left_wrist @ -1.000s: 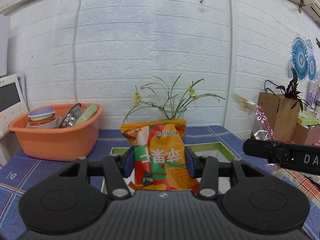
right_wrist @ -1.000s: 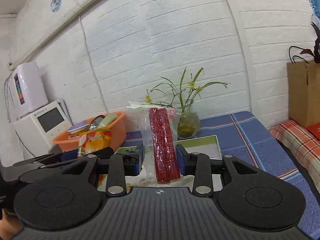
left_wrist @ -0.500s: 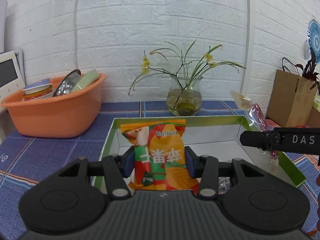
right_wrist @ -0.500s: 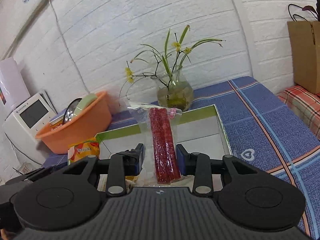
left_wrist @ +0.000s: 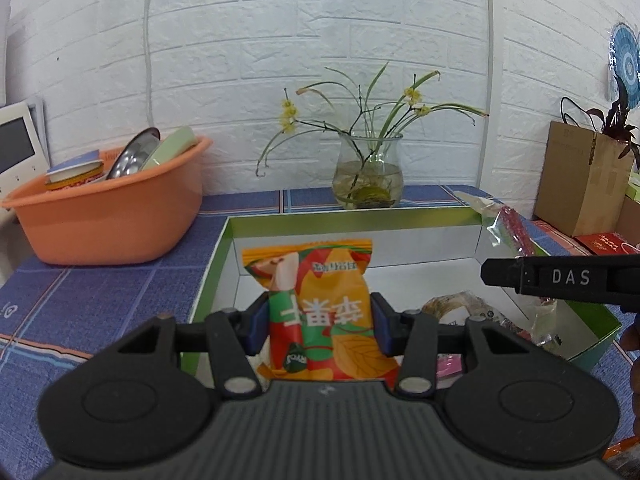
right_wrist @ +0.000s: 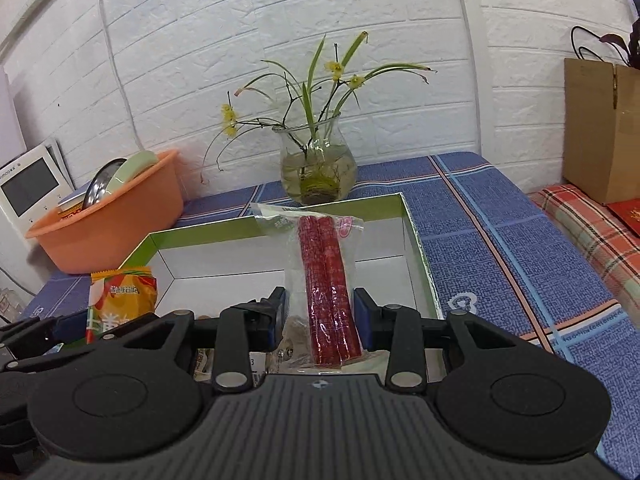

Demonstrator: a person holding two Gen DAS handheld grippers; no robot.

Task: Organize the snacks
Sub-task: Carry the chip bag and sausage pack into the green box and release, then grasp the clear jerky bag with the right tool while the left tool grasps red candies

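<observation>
My left gripper (left_wrist: 318, 322) is shut on an orange and green snack bag (left_wrist: 320, 312) and holds it upright over the near left part of a green-rimmed white box (left_wrist: 352, 216). My right gripper (right_wrist: 320, 316) is shut on a clear pack of two red sausage sticks (right_wrist: 326, 280), held upright over the same box (right_wrist: 280, 220). The orange bag also shows at the left in the right wrist view (right_wrist: 120, 296). The right gripper's finger (left_wrist: 560, 280) shows at the right in the left wrist view. Several other snack packets (left_wrist: 460, 308) lie in the box.
An orange basin (left_wrist: 112, 216) with bowls stands at the back left. A glass vase (left_wrist: 368, 172) with flowers stands behind the box. A white appliance (right_wrist: 32, 188) is at the far left. A brown paper bag (right_wrist: 600, 128) stands to the right. A blue checked cloth (right_wrist: 500, 240) covers the table.
Both grippers have moved forward and down over the box with their snacks still held. The box now fills more of both views.
</observation>
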